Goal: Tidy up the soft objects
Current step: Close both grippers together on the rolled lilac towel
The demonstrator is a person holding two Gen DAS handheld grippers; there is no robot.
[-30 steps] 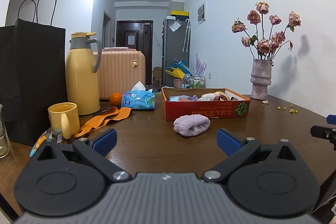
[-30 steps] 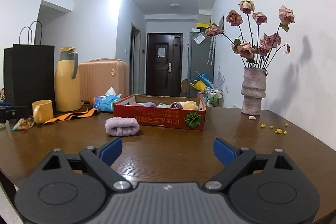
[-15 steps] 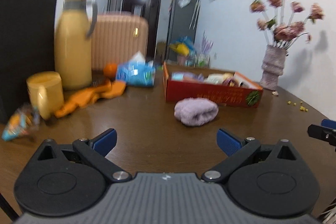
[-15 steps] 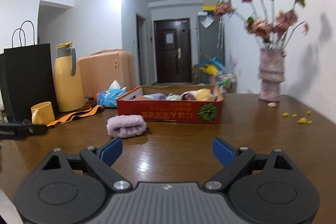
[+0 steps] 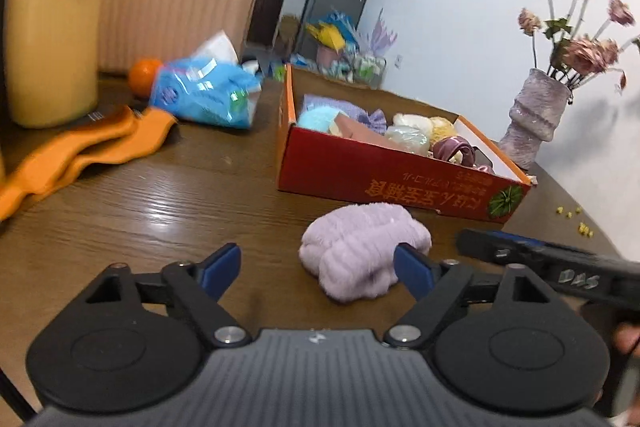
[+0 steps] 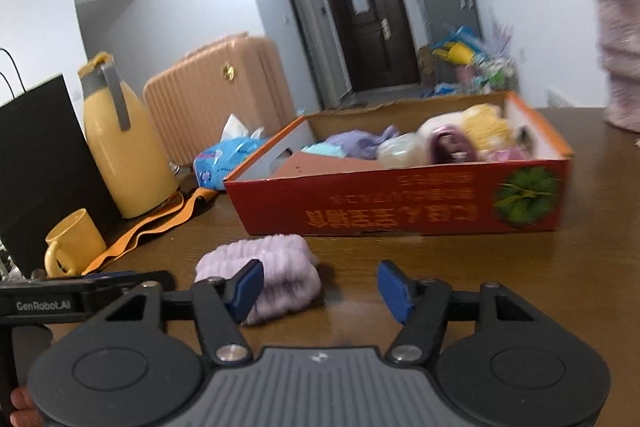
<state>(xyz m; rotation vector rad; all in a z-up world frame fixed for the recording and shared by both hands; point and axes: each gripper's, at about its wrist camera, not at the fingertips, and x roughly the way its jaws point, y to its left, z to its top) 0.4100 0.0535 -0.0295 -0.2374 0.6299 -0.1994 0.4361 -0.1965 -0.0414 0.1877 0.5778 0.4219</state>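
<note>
A fluffy lilac headband (image 5: 362, 251) lies on the brown table just in front of a red cardboard box (image 5: 384, 179) that holds several soft items. My left gripper (image 5: 318, 269) is open; its right finger sits against the headband's near side. In the right wrist view the headband (image 6: 264, 275) lies behind my left fingertip, and the box (image 6: 400, 207) is straight ahead. My right gripper (image 6: 320, 287) is open and empty, to the headband's right. Its black body shows in the left wrist view (image 5: 560, 267), right of the headband.
An orange cloth (image 5: 80, 147), a blue tissue pack (image 5: 204, 95), an orange fruit (image 5: 142, 75) and a yellow thermos (image 5: 48, 27) are at the left. A yellow mug (image 6: 76, 247) and black bag (image 6: 36, 155) stand further left. A flower vase (image 5: 534, 115) stands at the right.
Both grippers have moved forward and down toward the lilac headband, which now lies close to their fingertips. Both stay open. The headband and box have not moved.
</note>
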